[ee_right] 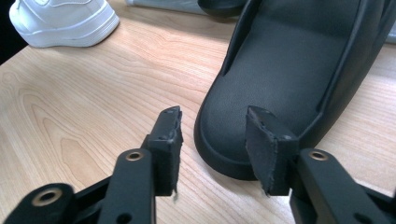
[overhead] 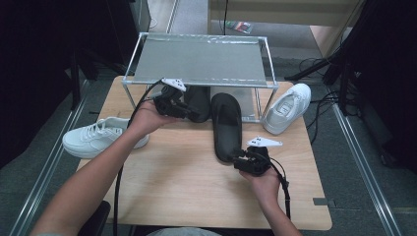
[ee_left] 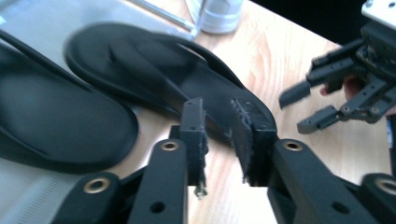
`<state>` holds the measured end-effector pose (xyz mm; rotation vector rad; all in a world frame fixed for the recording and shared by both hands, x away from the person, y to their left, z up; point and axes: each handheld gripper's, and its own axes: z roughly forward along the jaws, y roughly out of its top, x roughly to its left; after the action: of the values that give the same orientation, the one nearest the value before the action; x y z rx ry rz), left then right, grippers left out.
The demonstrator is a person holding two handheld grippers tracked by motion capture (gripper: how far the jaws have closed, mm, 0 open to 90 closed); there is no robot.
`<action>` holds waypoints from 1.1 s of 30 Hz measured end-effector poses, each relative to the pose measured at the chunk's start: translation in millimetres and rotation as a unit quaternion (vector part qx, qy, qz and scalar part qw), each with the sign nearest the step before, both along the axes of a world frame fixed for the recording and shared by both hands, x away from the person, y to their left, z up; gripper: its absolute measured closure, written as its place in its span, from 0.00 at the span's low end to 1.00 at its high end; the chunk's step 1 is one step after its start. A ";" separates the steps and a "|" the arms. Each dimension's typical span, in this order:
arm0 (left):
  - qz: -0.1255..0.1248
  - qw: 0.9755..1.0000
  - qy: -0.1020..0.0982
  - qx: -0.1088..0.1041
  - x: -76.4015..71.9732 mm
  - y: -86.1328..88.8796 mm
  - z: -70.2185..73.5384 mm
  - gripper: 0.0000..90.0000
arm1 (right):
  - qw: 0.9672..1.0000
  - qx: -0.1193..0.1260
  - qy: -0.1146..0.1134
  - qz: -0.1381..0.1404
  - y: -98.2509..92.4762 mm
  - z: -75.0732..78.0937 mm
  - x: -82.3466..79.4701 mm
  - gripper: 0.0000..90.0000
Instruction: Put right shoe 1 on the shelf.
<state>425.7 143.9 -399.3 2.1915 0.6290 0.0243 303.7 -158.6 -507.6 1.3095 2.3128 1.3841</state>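
On the wooden counter (overhead: 187, 167) two black slippers are lying side by side near the middle. The right slipper (overhead: 226, 125) is sitting with its far end under the metal rack (overhead: 201, 61) and its heel end reaching toward the person; the left slipper (overhead: 197, 102) is lying farther back, mostly under the rack's lower shelf.

The left gripper (overhead: 189, 112) is hovering at the near edge of the left slipper. In the left gripper view its fingers (ee_left: 194, 126) are standing fairly narrow with a clear gap and nothing between them; the right slipper's heel (ee_left: 243, 100) is lying just beyond the tips, and the pads are not pressing on it.

The right gripper (overhead: 237, 157) is sitting at the heel end of the right slipper. In the right gripper view its fingers (ee_right: 170, 128) are standing apart at a medium width, one on each side of the rounded heel (ee_right: 233, 135); the right finger looks to be overlapping the heel's edge, but no squeeze is showing, and whether it is touching cannot be told.

A white sneaker (overhead: 101, 137) is lying at the counter's left edge, and another white sneaker (overhead: 287, 108) is sitting at the far right beside the rack's leg. No readable brand, label or writing is showing on the slippers or the sneakers.
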 end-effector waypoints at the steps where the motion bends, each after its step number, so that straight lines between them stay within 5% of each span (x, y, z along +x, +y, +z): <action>1: 0.002 1.000 0.001 0.000 4.2 0.4 3.4 0.90 | 1.000 -0.002 0.001 0.000 -0.1 -0.5 0.2 0.66; 6: 0.011 1.000 -0.008 0.016 23.1 -0.8 23.4 1.00 | 1.000 -0.018 0.010 0.002 3.6 -4.0 -0.4 0.76; 8: 0.014 1.000 -0.016 0.021 31.7 -0.5 31.9 1.00 | 0.999 -0.039 0.007 0.002 5.3 -5.2 -2.0 0.88; 14: 0.037 0.999 -0.034 0.019 54.8 1.6 52.6 1.00 | 0.999 -0.029 0.026 -0.001 6.5 -13.9 -2.7 0.99; 20: 0.054 0.997 -0.037 0.030 69.4 4.0 53.9 1.00 | 0.998 -0.050 0.040 0.003 9.8 -23.6 0.2 1.00; 33: 0.060 0.997 -0.034 0.033 79.3 9.5 47.4 1.00 | 0.999 -0.042 0.029 0.000 13.3 -26.1 9.2 1.00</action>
<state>505.0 153.4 -351.9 2.2032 0.7284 0.1838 312.9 -145.3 -533.7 1.3415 2.3811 1.2497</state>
